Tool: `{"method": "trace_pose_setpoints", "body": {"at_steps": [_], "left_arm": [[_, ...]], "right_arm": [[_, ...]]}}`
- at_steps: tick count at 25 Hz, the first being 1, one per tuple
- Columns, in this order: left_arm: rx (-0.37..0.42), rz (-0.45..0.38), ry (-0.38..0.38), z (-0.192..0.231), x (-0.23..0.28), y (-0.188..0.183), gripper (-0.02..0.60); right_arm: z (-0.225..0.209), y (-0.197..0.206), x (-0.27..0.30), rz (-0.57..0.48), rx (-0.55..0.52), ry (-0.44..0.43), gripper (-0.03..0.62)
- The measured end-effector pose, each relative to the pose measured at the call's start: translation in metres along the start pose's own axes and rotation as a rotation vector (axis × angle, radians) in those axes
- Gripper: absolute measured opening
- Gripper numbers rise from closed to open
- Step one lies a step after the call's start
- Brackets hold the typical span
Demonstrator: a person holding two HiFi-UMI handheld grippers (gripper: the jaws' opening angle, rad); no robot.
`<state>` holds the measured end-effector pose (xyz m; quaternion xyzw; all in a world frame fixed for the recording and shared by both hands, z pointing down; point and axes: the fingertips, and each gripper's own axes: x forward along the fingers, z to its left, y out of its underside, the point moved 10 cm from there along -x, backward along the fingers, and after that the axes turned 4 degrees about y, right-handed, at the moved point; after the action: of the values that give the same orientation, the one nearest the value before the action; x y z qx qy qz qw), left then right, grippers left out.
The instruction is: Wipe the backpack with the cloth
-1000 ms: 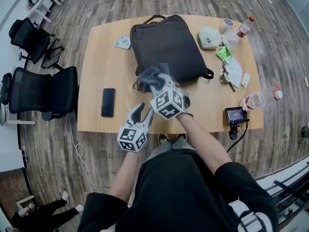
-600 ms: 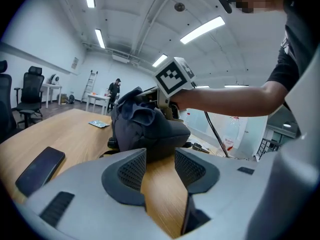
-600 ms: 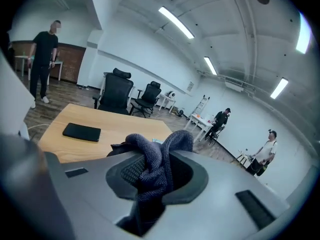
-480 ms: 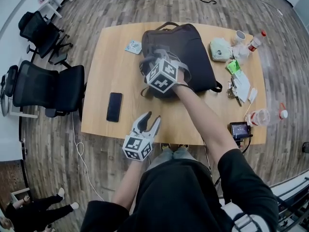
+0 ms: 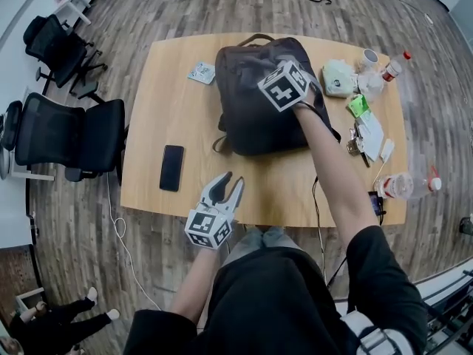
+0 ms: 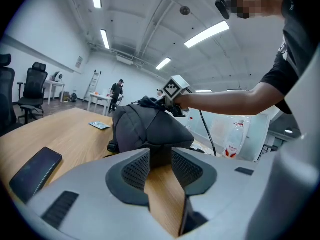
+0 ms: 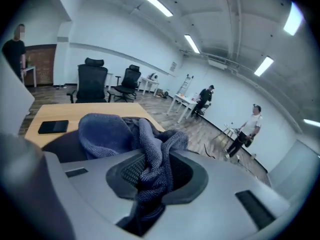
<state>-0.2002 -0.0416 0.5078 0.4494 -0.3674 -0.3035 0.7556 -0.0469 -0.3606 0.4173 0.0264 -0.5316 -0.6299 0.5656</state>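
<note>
Wooden table [image 5: 170, 117], dark backpack [image 5: 251, 102]; right tongs [image 7: 150, 176] clenched on cloth [image 7: 107, 131], left tongs [image 5: 229, 183] released, just narrowing, empty

Right arm outstretched, right tongs [image 7: 150, 176] clamped on cloth [image 7: 107, 131]; left tongs [image 6: 160, 166] empty, jaws apart, just closing.

Black short-sleeved T-shirt [image 5: 273, 302]. Left gripper [image 5: 229, 183] and right gripper [image 7: 150, 171]: light-grey shells, dark ribbed pads [image 6: 136, 170], 1 white cube [image 5: 208, 228] with black square markers behind each.

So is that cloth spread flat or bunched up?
Bunched up: the cloth sits in crumpled folds, pinched between the right gripper's jaws.
</note>
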Motion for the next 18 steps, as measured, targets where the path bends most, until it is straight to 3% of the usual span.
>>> {"method": "trace_pose_setpoints", "body": {"at_steps": [3,5,9,18], "left_arm": [[-0.008,0.01,0.004,0.002,0.0,0.003,0.146],[-0.016,0.014,0.007,0.002,0.002,0.006,0.146],[-0.023,0.021,0.019,0.001,0.008,0.007,0.144],[0.0,0.026,0.077,-0.02,0.022,0.01,0.141]], "right_arm": [[-0.045,0.042,-0.015,0.032,0.094,0.076,0.075],[-0.053,0.062,-0.032,0.011,0.13,0.097,0.075],[-0.027,0.094,-0.072,-0.042,0.102,0.126,0.074],[0.032,0.154,-0.135,-0.071,0.237,0.122,0.074]]}}
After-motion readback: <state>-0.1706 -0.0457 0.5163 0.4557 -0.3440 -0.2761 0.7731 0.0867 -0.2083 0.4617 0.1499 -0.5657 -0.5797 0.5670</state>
